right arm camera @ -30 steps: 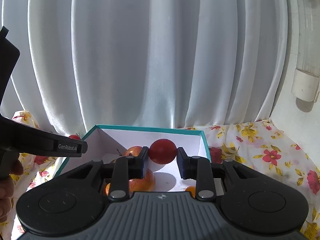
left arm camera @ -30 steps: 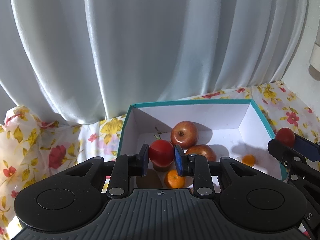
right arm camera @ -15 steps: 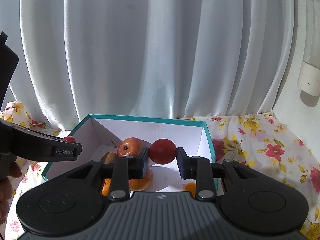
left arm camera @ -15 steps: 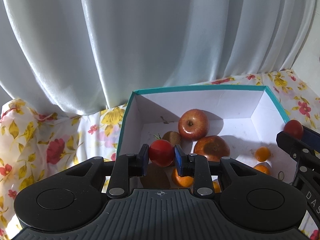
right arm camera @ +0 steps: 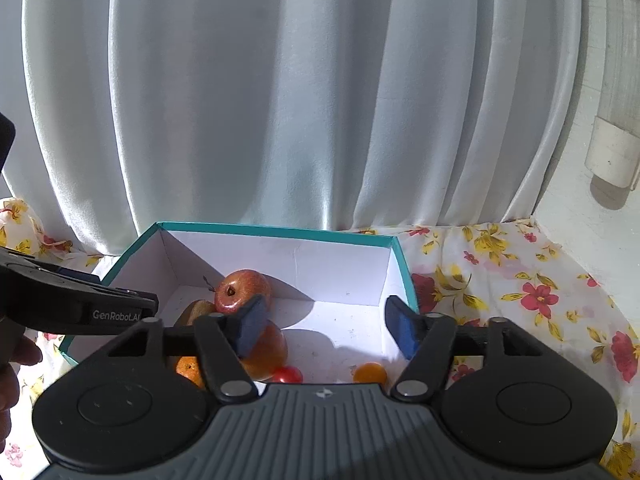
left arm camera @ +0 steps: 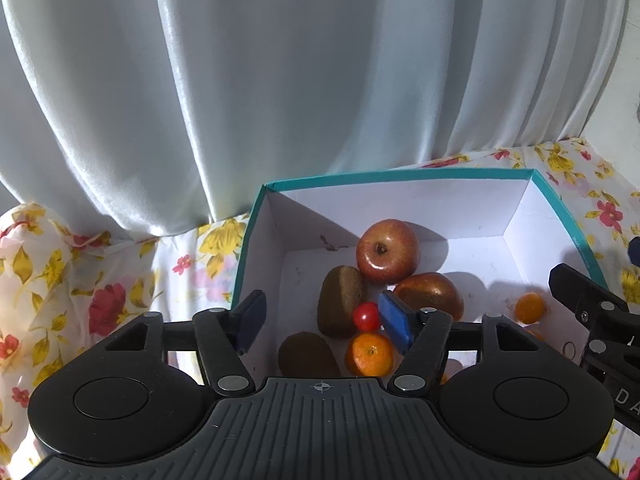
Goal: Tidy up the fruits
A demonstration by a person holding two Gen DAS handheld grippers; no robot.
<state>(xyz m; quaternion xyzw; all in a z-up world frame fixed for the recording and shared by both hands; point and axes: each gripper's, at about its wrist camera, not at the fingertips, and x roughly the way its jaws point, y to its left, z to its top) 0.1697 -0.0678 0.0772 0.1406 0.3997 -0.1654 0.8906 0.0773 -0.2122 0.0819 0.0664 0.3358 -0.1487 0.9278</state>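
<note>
Jaws of both the left gripper [left arm camera: 320, 316] and right gripper [right arm camera: 326, 326] spread empty above the box [left arm camera: 400, 178], cherry tomatoes [left arm camera: 366, 317] lying inside among collected fruit.

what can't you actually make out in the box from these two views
- Near part of the box floor: hidden in both wrist views by each gripper's own body.
- Second kiwi and orange, left wrist view: lower parts cut off by the left gripper.
- Fruit behind the right gripper left finger, right wrist view: its kind is unclear.
</note>
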